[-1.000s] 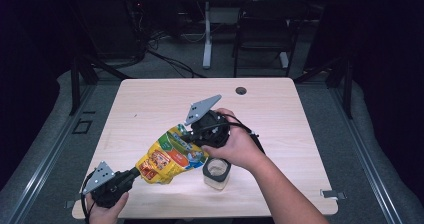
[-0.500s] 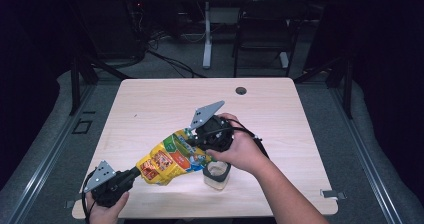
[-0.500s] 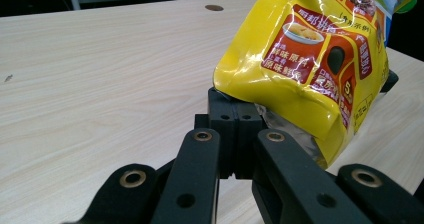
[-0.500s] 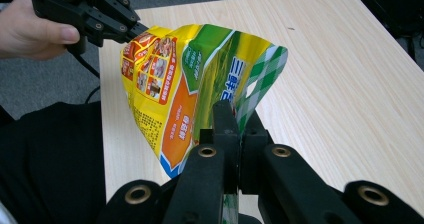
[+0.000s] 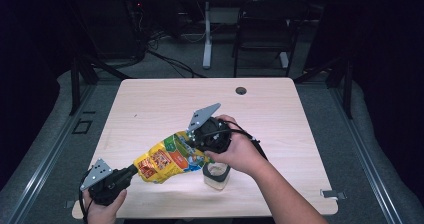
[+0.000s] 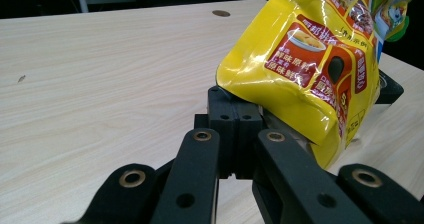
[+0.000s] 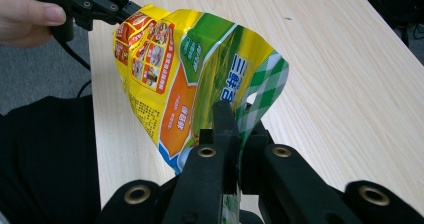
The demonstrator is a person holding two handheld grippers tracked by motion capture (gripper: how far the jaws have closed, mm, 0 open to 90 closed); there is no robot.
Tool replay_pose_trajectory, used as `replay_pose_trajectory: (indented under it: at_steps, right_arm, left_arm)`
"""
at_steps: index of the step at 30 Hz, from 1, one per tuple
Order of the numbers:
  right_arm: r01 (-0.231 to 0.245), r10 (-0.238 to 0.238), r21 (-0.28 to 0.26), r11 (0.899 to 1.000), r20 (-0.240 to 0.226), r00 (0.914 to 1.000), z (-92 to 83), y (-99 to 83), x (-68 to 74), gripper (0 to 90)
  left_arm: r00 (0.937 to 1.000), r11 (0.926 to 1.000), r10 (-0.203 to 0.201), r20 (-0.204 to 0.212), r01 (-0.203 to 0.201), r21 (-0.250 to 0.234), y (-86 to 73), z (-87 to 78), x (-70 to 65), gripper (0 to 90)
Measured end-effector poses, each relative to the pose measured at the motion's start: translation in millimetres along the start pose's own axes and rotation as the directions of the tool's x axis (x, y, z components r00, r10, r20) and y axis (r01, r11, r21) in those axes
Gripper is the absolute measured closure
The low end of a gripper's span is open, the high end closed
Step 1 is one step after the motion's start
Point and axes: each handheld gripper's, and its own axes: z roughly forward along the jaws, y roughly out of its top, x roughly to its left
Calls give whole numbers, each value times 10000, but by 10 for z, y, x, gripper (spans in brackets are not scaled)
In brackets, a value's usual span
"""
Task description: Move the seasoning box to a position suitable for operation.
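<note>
High view: left gripper fingers clenched on bag bottom corner; right gripper fingers clenched on bag top. Bag slung between both, above bench; jar just under right hand.

Left gripper view: fingers pinch bag edge.

Right gripper view: fingers pinch bag top; left gripper at far corner.

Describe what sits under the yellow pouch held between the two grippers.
Below the yellow pouch's right end stands a small open container on the table. The right hand covers part of its rim; its contents are unclear.
</note>
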Motion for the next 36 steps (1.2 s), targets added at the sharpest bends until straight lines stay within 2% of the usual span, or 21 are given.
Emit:
replay_pose_trajectory:
  at_steps: [5,10,20,25,36]
  right_arm:
    - [-202,202,-95,9998,44,9998,6,-71,-15,896]
    - [-115,118,-104,9999,306,9995,-4,-100,3,895]
    - [-211,229,-325,9992,561,9982,18,-241,9,894]
    - [-113,135,-296,9995,760,9970,46,-289,38,893]
    - [-228,256,-360,9991,803,9964,70,-369,49,892]
  left_arm:
    - [9997,9998,219,-107,-219,26,52,-5,-21,900]
    - [9992,9992,376,-169,-373,160,99,5,-44,900]
    - [9992,9989,386,-128,-382,268,140,29,-77,900]
    - [9988,9983,468,-165,-462,347,158,29,-78,899]
    - [9985,9985,493,-226,-488,227,222,39,-83,899]
